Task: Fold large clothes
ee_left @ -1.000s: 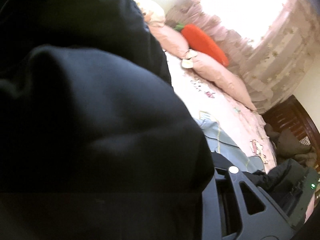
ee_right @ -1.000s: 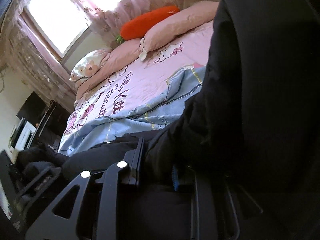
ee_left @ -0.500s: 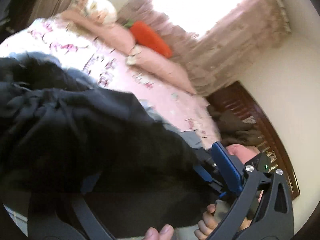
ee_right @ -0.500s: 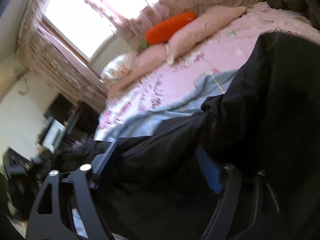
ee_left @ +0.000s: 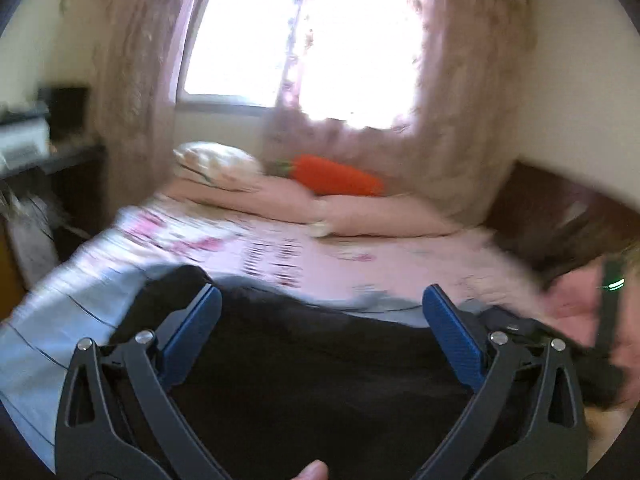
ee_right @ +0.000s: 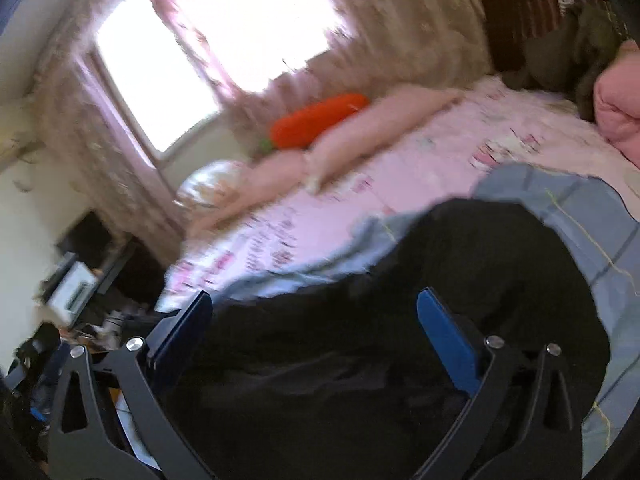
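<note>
A large black garment (ee_left: 320,368) lies on a light blue checked cloth (ee_left: 72,312) at the near end of the bed; it also shows in the right wrist view (ee_right: 420,320), over the blue cloth (ee_right: 592,220). My left gripper (ee_left: 320,300) is open, its blue pads wide apart above the garment, holding nothing. My right gripper (ee_right: 314,304) is open too, above the garment and empty. Both views are blurred by motion.
The bed has a pink printed sheet (ee_left: 304,256), pink pillows (ee_left: 360,216) and an orange carrot cushion (ee_left: 336,176) under a curtained window. A dark wooden headboard (ee_left: 560,220) is at the right. A dark desk with a white printer (ee_left: 24,140) stands left.
Both grippers have let go of the black garment and opened wide. The garment, earlier bunched up against the cameras, now lies on the bed. Both views have swung level towards the window.
</note>
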